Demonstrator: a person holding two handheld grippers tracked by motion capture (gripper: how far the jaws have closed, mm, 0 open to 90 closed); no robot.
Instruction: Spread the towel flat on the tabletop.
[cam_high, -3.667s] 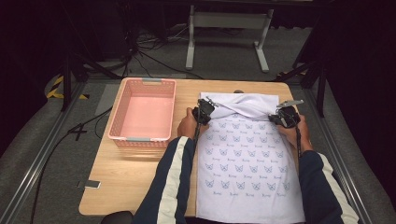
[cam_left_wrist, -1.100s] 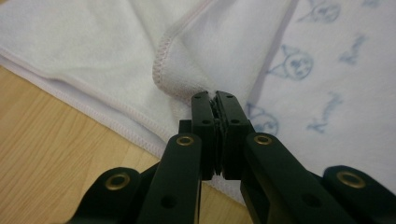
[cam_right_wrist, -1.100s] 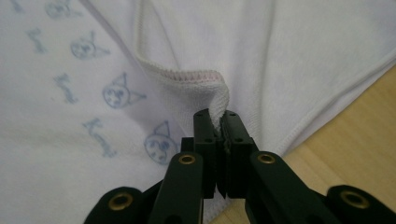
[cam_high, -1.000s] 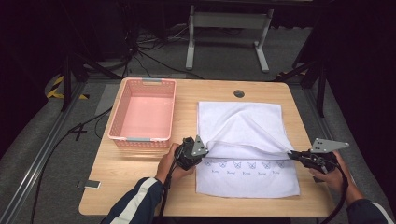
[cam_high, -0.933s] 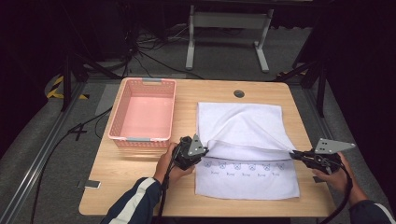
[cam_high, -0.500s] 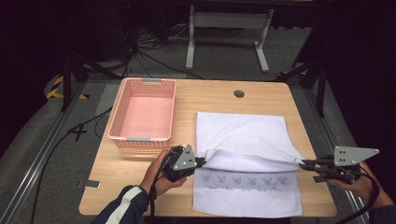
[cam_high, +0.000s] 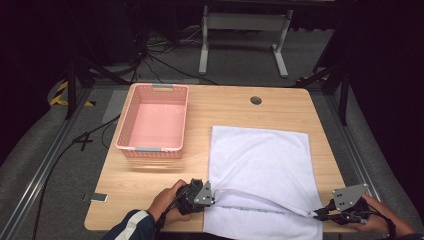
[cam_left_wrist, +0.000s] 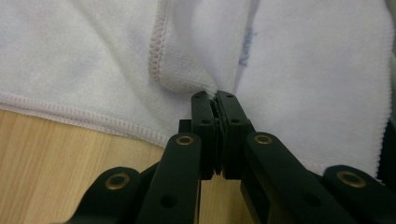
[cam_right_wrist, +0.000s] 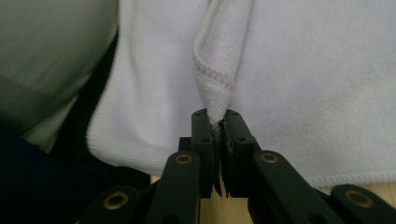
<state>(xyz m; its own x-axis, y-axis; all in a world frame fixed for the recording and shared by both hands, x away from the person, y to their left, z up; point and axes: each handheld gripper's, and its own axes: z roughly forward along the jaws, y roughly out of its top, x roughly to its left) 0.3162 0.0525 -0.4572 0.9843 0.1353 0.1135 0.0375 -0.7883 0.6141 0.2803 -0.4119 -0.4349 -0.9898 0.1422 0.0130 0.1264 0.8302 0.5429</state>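
I have drawn the towel (cam_high: 260, 160) edge back toward me; my left tongs (cam_high: 207, 194) and right tongs (cam_high: 320, 215) clench its corners, fold nearly done.

White towel (cam_high: 260, 165) w/ stitched hem lies folded on the table's right half, far edge flat. Near edge of top layer is lifted and pulled taut betw. two pinched corners; lower layer overhangs the table's front edge.

pink basket (cam_high: 152, 122), wooden table (cam_high: 240, 107), floor cables (cam_high: 165, 55)
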